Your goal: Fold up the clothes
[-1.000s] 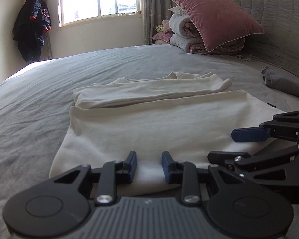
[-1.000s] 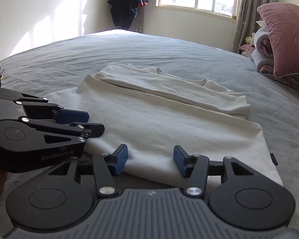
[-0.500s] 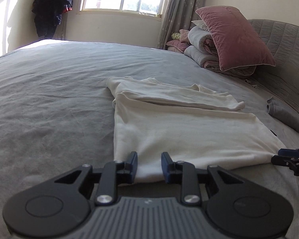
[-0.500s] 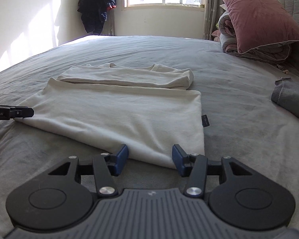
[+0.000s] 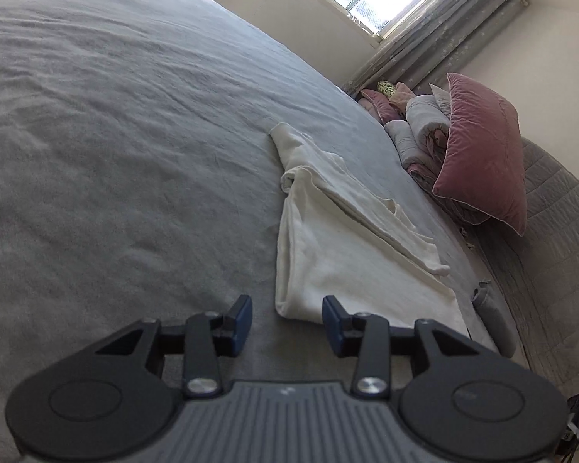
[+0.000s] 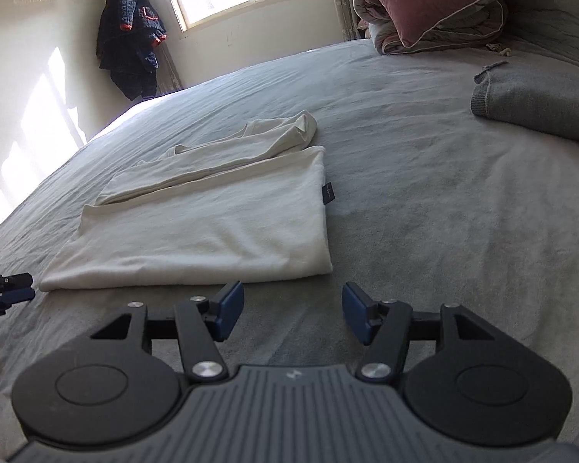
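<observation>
While just opening, jaws of left gripper (image 5: 285,318) and right gripper (image 6: 292,310) parted, empty, tilted down over the bed (image 6: 424,200), each short of a near corner of the cream shirt (image 6: 212,223), lying folded flat.

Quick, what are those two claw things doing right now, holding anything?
Left gripper: open, jaws have just been opening, empty, at a corner of the folded cream cotton shirt.
Right gripper: open, jaws have just been opening, empty, short of the shirt's near edge.
</observation>
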The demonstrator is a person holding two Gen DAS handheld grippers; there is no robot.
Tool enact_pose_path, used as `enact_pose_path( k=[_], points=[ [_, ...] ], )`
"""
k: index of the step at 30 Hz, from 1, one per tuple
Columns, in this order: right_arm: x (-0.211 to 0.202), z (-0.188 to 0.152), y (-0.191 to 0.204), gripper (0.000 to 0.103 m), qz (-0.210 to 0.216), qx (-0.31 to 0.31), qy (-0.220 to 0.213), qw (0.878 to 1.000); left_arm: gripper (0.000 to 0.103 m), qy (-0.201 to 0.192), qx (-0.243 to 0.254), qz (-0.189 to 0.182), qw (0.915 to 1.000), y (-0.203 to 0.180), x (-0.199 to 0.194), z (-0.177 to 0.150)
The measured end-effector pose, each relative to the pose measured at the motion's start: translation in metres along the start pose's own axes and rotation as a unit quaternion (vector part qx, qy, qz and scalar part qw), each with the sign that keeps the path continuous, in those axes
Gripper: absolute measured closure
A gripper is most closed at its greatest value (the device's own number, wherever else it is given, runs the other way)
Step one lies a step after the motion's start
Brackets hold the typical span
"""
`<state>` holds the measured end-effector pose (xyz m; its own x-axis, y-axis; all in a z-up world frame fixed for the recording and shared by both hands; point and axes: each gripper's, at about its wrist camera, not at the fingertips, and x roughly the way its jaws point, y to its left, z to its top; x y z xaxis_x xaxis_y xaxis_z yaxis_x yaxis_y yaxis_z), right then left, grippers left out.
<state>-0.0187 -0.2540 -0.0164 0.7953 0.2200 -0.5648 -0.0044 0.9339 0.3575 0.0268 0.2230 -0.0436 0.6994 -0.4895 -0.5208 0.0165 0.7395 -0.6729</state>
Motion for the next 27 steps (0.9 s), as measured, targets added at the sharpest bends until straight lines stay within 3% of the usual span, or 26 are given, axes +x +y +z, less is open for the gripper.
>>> enact_pose_path(
  k=[4,8,12,15,17,23,27],
  points=[
    [-0.002,-0.002,-0.021,0.042,0.064,0.133,0.001,0.989,0.06,0.045,-0.089,-0.068,0.9927,0.007,0.013,-0.007],
    [0.008,-0.003,-0.029,0.041,0.09,0.213,0.0,0.973,0.057,0.073,-0.134,-0.088,0.9843,0.002,0.038,-0.023],
    [0.017,-0.001,-0.03,0.045,0.094,0.249,-0.016,0.964,0.059,0.018,-0.17,-0.067,0.983,-0.003,0.043,-0.035],
    [0.023,0.0,-0.028,0.051,0.084,0.258,-0.033,0.962,0.068,-0.034,-0.209,-0.052,0.976,-0.001,0.045,-0.042],
    [0.028,0.0,-0.026,0.061,0.076,0.266,-0.047,0.96,0.077,-0.06,-0.228,-0.041,0.971,0.0,0.049,-0.045],
    [0.04,-0.006,-0.031,0.097,0.062,0.327,-0.067,0.94,0.093,-0.106,-0.229,0.007,0.9675,-0.012,0.059,-0.046],
    [0.032,-0.006,-0.025,0.097,0.048,0.339,-0.076,0.936,0.098,-0.129,-0.243,0.033,0.9608,-0.023,0.057,-0.045]
  ],
)
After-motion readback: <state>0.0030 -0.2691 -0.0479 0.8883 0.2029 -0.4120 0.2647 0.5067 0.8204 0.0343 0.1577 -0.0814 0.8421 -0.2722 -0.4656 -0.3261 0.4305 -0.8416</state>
